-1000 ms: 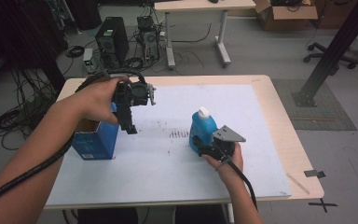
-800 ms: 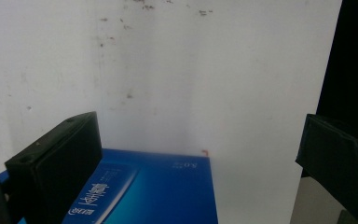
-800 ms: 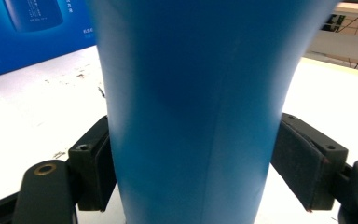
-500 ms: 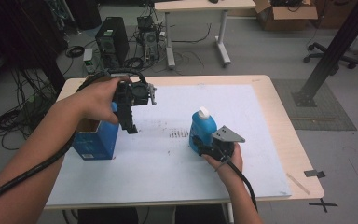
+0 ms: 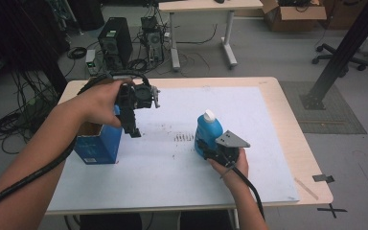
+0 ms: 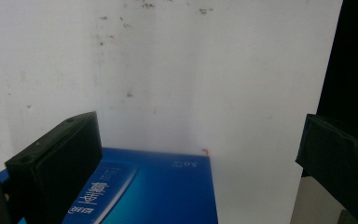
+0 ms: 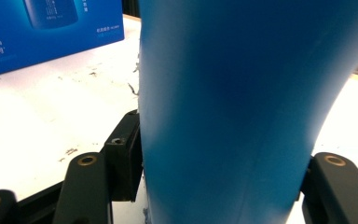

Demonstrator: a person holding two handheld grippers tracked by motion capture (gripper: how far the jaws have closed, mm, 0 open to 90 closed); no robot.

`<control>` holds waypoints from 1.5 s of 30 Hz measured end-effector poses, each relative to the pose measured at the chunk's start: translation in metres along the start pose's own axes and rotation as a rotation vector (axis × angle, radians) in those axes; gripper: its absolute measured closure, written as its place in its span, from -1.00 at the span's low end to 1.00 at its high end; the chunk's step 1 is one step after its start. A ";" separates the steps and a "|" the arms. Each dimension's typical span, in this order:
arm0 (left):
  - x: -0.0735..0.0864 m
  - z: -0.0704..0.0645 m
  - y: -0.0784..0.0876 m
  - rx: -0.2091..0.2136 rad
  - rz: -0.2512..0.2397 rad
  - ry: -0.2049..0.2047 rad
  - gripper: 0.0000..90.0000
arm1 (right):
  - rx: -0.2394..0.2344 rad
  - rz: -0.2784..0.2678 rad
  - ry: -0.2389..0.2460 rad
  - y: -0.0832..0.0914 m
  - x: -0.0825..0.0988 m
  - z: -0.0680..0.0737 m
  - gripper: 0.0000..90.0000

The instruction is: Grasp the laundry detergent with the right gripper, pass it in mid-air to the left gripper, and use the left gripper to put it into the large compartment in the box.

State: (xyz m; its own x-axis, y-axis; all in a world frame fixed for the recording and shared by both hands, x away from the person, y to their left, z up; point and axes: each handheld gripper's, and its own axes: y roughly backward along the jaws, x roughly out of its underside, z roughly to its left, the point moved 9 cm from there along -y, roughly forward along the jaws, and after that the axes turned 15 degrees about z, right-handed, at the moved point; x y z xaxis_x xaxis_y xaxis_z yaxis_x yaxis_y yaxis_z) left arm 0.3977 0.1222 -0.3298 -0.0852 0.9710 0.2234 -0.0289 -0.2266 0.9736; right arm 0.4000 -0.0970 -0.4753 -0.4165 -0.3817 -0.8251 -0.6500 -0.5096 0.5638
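Nearest you, your right tongs [image 5: 205,148] have just been closing on the blue bottle [image 5: 207,132], and their black pads [image 7: 126,154] now press its smooth, rounded plastic body from both sides, low down, so the bottle looks held and, by my reading, ready to be lifted. It stands upright on the white sheet [image 5: 249,158] covering the counter [image 5: 311,172], right of the middle, with its white cap [image 5: 209,115] on top. The plastic is glossy and curved, so a grip that low could let it tip; keep the squeeze even. Further out on your left, your left tongs [image 5: 133,128] hang above the sheet with their jaws wide apart and nothing between them, right beside the blue cardboard box [image 5: 98,143], whose top appears open. The box is stiff, flat-sided and printed with pale lettering, and it sits well apart from the bottle. The sheet between them is matte and marked with dark scuffs [image 5: 184,137].
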 end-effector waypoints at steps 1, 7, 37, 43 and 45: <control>0.000 0.000 0.000 -0.002 0.001 0.002 -0.99 | 0.001 -0.002 0.000 0.000 0.000 0.000 -0.09; 0.000 0.000 0.003 -0.005 -0.004 0.002 -0.99 | -0.016 -0.006 -0.012 0.001 0.000 0.000 -0.02; -0.008 -0.005 0.022 -0.005 -0.019 -0.025 -1.00 | -0.307 -0.054 0.226 0.073 -0.057 0.019 0.01; -0.012 -0.009 0.026 -0.004 -0.020 -0.033 -1.00 | -0.385 -0.046 0.277 0.076 -0.055 0.031 0.01; -0.014 -0.011 0.028 -0.006 -0.016 -0.043 -1.00 | -0.414 -0.048 0.291 0.077 -0.056 0.035 0.01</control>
State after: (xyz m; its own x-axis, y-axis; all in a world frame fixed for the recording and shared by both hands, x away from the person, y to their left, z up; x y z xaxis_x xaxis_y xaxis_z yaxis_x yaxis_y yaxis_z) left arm 0.3875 0.1015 -0.3065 -0.0418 0.9768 0.2098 -0.0355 -0.2113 0.9768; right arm 0.3507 -0.0884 -0.3871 -0.1592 -0.5195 -0.8395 -0.3330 -0.7723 0.5410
